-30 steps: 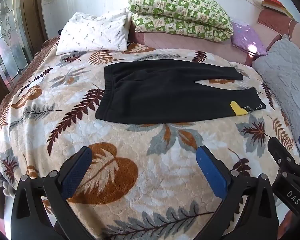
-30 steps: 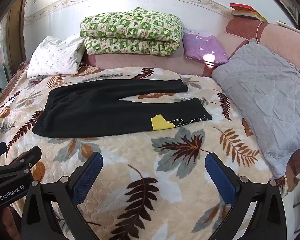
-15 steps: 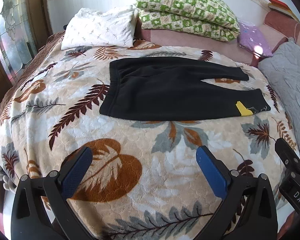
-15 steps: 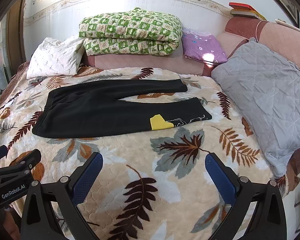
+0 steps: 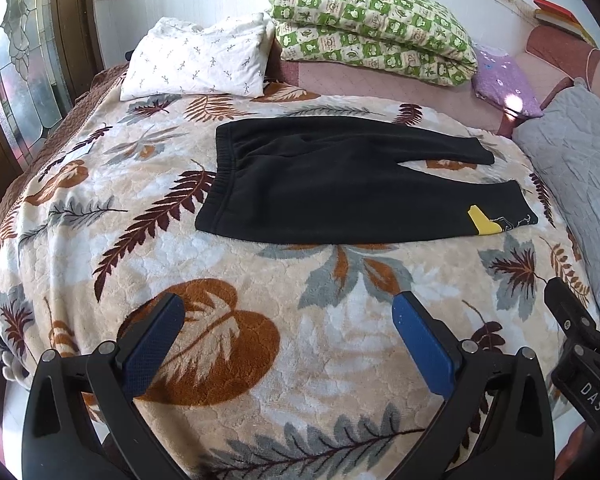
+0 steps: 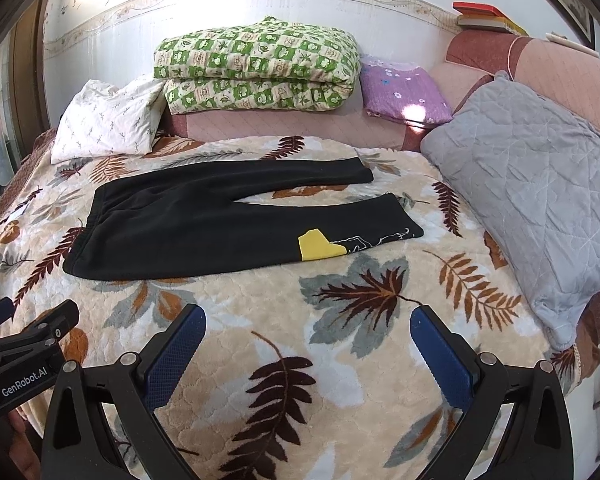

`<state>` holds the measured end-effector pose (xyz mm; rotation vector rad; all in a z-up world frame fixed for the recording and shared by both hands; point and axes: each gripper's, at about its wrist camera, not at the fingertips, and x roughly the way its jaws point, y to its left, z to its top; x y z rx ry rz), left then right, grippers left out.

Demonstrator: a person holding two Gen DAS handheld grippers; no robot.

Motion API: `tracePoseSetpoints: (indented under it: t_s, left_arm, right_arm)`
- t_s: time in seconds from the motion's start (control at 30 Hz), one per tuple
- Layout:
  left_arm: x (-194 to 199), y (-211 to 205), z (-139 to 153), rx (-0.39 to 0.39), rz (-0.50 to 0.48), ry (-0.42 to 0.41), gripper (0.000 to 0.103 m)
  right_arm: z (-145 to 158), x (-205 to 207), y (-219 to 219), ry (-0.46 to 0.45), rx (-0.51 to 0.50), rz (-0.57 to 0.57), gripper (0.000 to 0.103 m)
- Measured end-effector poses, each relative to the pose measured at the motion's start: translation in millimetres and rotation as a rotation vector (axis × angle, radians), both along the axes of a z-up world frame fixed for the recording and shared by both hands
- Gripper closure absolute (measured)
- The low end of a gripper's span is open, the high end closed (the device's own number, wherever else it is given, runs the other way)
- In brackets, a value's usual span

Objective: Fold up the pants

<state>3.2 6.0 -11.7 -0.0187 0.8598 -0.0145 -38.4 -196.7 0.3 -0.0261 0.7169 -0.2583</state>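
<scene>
Black pants (image 5: 340,184) lie flat on the leaf-patterned blanket (image 5: 260,292), waistband to the left, both legs pointing right and slightly apart. The near leg carries a yellow patch (image 6: 318,245) close to its cuff. The pants also show in the right wrist view (image 6: 204,224). My left gripper (image 5: 288,312) is open and empty, above the blanket near the bed's front edge, short of the pants. My right gripper (image 6: 306,322) is open and empty, also short of the pants, in front of the near leg.
A white pillow (image 5: 200,60) lies at the back left and a folded green quilt (image 6: 256,70) at the back middle. A purple pillow (image 6: 400,90) and a grey quilted cushion (image 6: 532,204) lie on the right. A glass door (image 5: 16,60) stands at the left.
The left gripper's view has shifted left and tilted, so the pants sit further right and lower in it. The right gripper has barely moved. Both stay open.
</scene>
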Motion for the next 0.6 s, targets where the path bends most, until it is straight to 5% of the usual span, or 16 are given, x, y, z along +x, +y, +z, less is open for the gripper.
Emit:
tracePoseSetpoints:
  t_s: [0.6]
  left_arm:
    - [-0.5, -5.8, -2.2, 0.002, -0.015, 0.004, 0.0]
  right_arm:
    - [-2.5, 0.5, 2.4, 0.009, -0.003, 0.012, 0.0]
